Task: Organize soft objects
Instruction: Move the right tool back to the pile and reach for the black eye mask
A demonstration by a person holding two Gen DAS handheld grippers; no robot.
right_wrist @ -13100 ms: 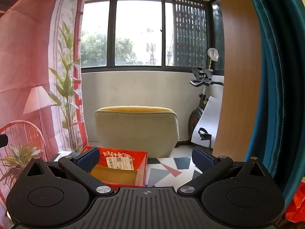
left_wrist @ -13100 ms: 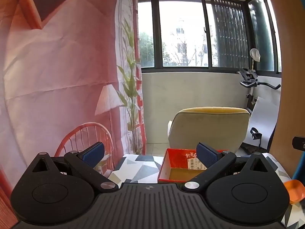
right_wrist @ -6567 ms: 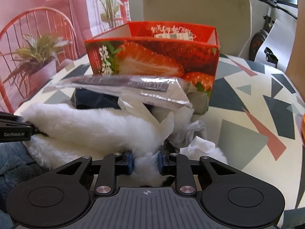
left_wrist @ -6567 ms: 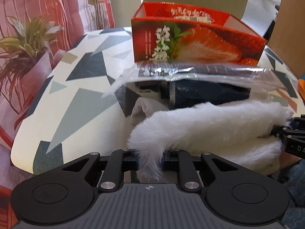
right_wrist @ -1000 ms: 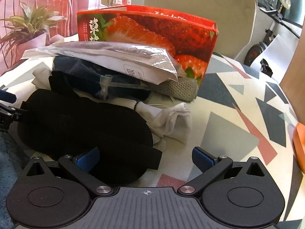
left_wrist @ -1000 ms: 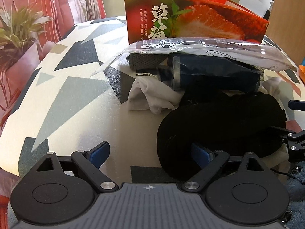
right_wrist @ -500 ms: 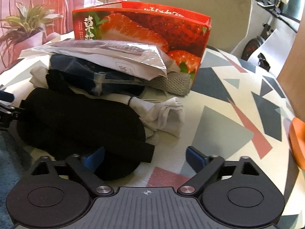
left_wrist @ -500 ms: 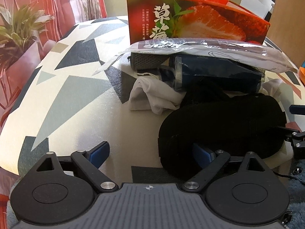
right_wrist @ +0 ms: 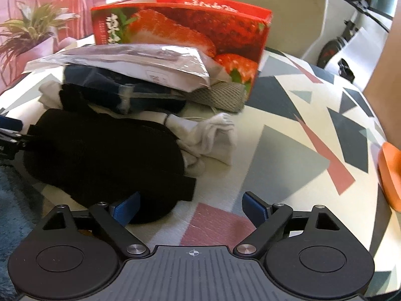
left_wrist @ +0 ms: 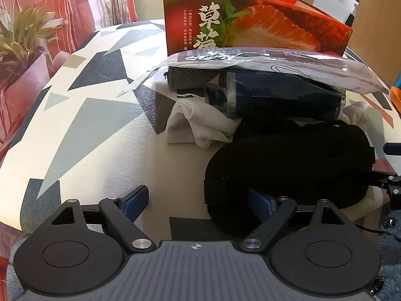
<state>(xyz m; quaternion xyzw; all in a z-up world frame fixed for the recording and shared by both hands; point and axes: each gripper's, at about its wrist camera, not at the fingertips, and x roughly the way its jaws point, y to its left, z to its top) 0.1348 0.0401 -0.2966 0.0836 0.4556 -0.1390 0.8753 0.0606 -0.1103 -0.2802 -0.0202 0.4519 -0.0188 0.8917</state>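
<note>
Progress: early by my read. Soft pile sits loose on the worktop [left_wrist: 82, 115] in front of the strawberry box [left_wrist: 250, 25]; nothing from it visibly inside, interior hidden from both views.
Left wrist view, items: black eye mask [left_wrist: 290, 165] nearest, white socks [left_wrist: 198, 128] behind it, dark blue packet [left_wrist: 283, 95] and clear plastic bag [left_wrist: 263, 60] stacked against the box, grey knit piece [left_wrist: 188, 77] under the bag.
Left wrist view, tool: left tool [left_wrist: 198, 202] pitched down at the worktop edge, jaws wide apart, clamped on nothing. Right pad overlaps the mask's near-left end, left pad over bare worktop. Contact: cannot tell.
Right wrist view, items: same eye mask [right_wrist: 105, 155] low left, socks [right_wrist: 213, 135] to its right, box [right_wrist: 180, 35] behind.
Right wrist view, tool: right tool [right_wrist: 191, 207] also pitched down, jaws apart after just closing in a little, holding nothing. Left pad at the mask's strap end, right pad over bare worktop.
Pose read: both tools bracket the mask's two ends; looks like setup for a two-handed pick.
Left to do: everything in the pile.
</note>
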